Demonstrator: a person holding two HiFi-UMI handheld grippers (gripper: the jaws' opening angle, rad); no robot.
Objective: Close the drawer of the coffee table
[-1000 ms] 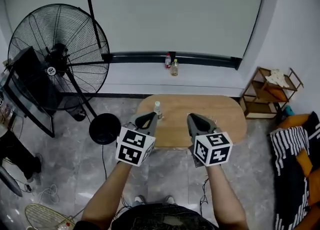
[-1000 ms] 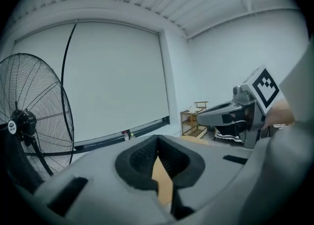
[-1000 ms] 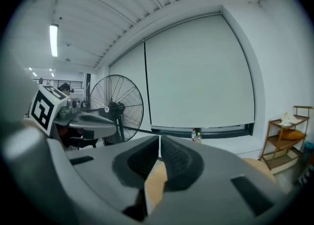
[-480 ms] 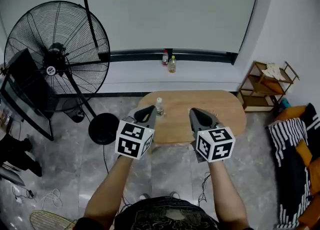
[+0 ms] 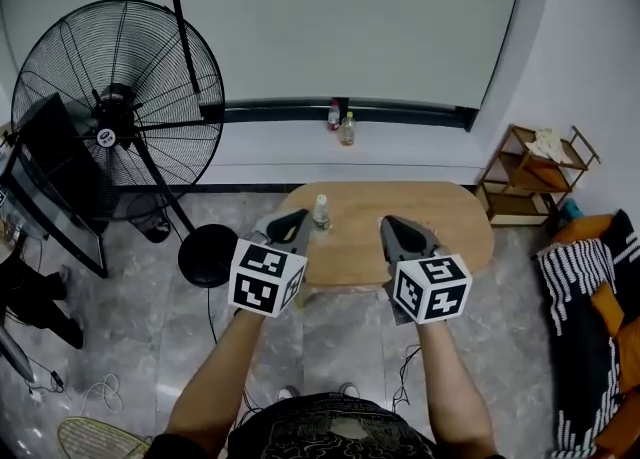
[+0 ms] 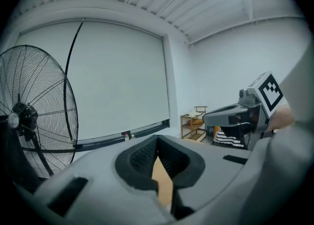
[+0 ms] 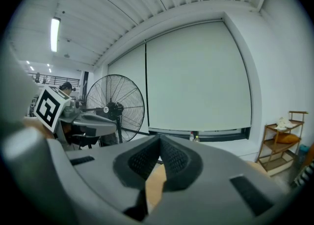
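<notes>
While both grippers hang in the air short of the coffee table [image 5: 445, 222], each has its jaws pressed together with nothing held: left gripper [image 5: 291, 224]; right gripper [image 5: 399, 232]. No drawer can be made out; it is probably under the top's near edge, behind the grippers. It should be a stiff wooden box on runners, fairly light; closed tips pushing at mid-front would keep it straight; a hard shove might topple the bottle [image 5: 321, 213] on top.

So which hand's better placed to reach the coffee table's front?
Right, marginally. The right gripper and left gripper, both shut, hover over the coffee table's near edge, but a bottle stands by the left one. Drawer unseen.
</notes>
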